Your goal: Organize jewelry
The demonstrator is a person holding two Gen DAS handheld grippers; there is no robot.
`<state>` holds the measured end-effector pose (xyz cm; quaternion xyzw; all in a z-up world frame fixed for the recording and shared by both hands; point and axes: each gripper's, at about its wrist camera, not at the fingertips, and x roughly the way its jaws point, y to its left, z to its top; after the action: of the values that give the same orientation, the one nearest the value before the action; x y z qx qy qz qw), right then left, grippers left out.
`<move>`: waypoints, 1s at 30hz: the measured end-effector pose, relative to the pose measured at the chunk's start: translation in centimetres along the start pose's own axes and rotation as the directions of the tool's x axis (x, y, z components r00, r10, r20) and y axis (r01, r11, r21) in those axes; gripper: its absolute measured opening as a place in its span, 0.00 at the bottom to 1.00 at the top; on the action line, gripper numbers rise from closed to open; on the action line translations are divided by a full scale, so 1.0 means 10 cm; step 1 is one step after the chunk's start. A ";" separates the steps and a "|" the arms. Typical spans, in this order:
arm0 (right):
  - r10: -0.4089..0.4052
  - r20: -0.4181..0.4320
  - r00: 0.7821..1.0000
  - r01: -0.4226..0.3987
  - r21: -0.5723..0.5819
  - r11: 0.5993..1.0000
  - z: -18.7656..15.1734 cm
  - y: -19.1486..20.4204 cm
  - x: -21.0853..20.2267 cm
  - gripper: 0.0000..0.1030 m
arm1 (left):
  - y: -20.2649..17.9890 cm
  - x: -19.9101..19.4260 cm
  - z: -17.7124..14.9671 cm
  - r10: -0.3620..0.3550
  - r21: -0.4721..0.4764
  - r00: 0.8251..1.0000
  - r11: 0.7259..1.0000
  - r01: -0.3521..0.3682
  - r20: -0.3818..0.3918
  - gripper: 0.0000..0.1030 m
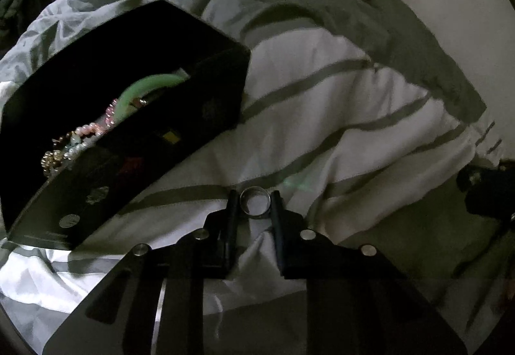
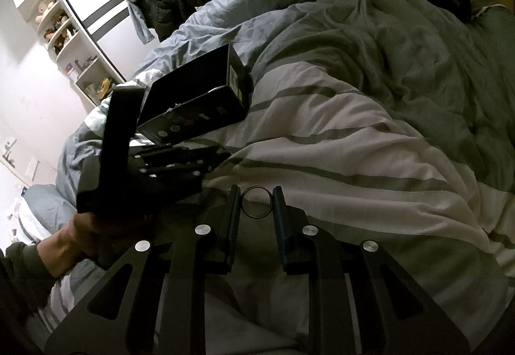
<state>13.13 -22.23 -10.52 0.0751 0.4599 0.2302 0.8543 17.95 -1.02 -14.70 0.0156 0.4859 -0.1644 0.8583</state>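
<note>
Each claw grips a ring: left claw (image 1: 254,203) a wide silver band (image 1: 255,202), right claw (image 2: 256,203) a thin dark hoop (image 2: 256,202). Both look light, stiff and slippery, pinched across their rims; the box (image 1: 180,129) lies ahead-left.

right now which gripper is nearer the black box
Left. The left gripper, shut on a silver ring, sits just in front of the black box. The right gripper, holding a thin dark ring, is farther back.

- The left gripper (image 1: 254,205) is showing matte black, ribbed finger bars, with round silver rivets shining behind the jaws on angular black plates.
- The right gripper (image 2: 256,202) is looking identical.
- A bare-skinned hand (image 2: 83,236) is emerging from a dark olive sleeve (image 2: 19,261).
</note>
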 end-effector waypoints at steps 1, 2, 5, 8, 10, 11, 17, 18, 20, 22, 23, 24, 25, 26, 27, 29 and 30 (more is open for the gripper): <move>0.000 0.001 1.000 0.000 0.000 1.000 0.00 0.00 0.00 0.20 | 0.02 -0.02 0.02 -0.002 -0.010 1.000 1.000 0.002 0.009 0.19; 0.000 0.002 1.000 0.000 0.000 1.000 0.00 0.00 0.00 0.20 | 0.04 -0.04 0.03 -0.002 -0.017 1.000 1.000 0.003 0.013 0.19; -0.002 0.008 1.000 0.002 0.005 1.000 0.00 -0.02 0.00 0.20 | 0.05 -0.18 0.01 -0.002 -0.024 0.999 1.000 0.003 0.038 0.19; -0.002 0.021 1.000 0.002 0.003 1.000 0.01 -0.02 -0.04 0.20 | 0.04 -0.39 0.04 -0.009 -0.020 0.996 1.000 0.011 0.090 0.19; -0.008 0.035 0.999 0.008 -0.005 1.000 0.00 0.00 -0.07 0.20 | 0.05 -0.52 0.06 -0.010 -0.023 0.993 1.000 0.013 0.117 0.19; -0.015 0.043 0.999 0.015 -0.012 1.000 0.00 0.02 -0.09 0.20 | 0.06 -0.58 0.07 -0.010 -0.025 0.992 1.000 0.013 0.128 0.19; -0.089 0.095 0.992 0.096 -0.079 0.992 0.07 0.18 -0.15 0.20 | 0.16 -0.86 0.20 0.030 -0.046 0.982 0.999 -0.022 0.188 0.19; -0.097 0.099 0.990 0.106 -0.086 0.991 0.11 0.21 -0.15 0.20 | 0.18 -0.91 0.21 0.036 -0.052 0.981 0.998 -0.027 0.193 0.19; -0.090 0.112 0.990 0.101 -0.097 0.990 0.19 0.28 -0.17 0.20 | 0.26 -0.99 0.25 0.060 -0.067 0.977 0.997 -0.047 0.204 0.19; -0.089 0.128 0.988 0.104 -0.119 0.987 0.29 0.38 -0.18 0.20 | 0.34 -1.05 0.28 0.078 -0.085 0.975 0.994 -0.061 0.210 0.19; -0.092 0.132 0.987 0.109 -0.132 0.985 0.34 0.43 -0.18 0.20 | 0.41 -1.11 0.29 0.087 -0.097 0.972 0.993 -0.067 0.218 0.19; -0.095 0.141 0.985 0.116 -0.149 0.982 0.43 0.49 -0.17 0.20 | 0.45 -1.16 0.30 0.097 -0.106 0.970 0.992 -0.075 0.224 0.19; -0.094 0.143 0.985 0.117 -0.161 0.980 0.49 0.53 -0.15 0.20 | 0.49 -1.19 0.31 0.103 -0.114 0.969 0.990 -0.079 0.226 0.19; -0.095 0.143 0.985 0.119 -0.169 0.978 0.55 0.56 -0.13 0.20 | 0.56 -1.24 0.32 0.112 -0.124 0.966 0.989 -0.085 0.231 0.19; -0.097 0.145 0.985 0.124 -0.188 0.974 0.63 0.61 -0.08 0.20 | 0.61 -1.27 0.33 0.121 -0.135 0.964 0.987 -0.091 0.236 0.19; -0.096 0.139 0.986 0.123 -0.206 0.971 0.73 0.68 0.00 0.20 | 0.75 -1.30 0.33 0.115 -0.172 0.965 0.982 -0.075 0.236 0.19; -0.094 0.137 0.986 0.123 -0.220 0.968 0.82 0.73 0.08 0.20 | 0.80 -1.28 0.33 0.119 -0.185 0.965 0.980 -0.076 0.232 0.19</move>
<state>17.82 -14.70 -4.02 -0.0342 0.3792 0.2289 0.8959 17.01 9.34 -3.24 -0.0558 0.3888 -0.0791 0.9162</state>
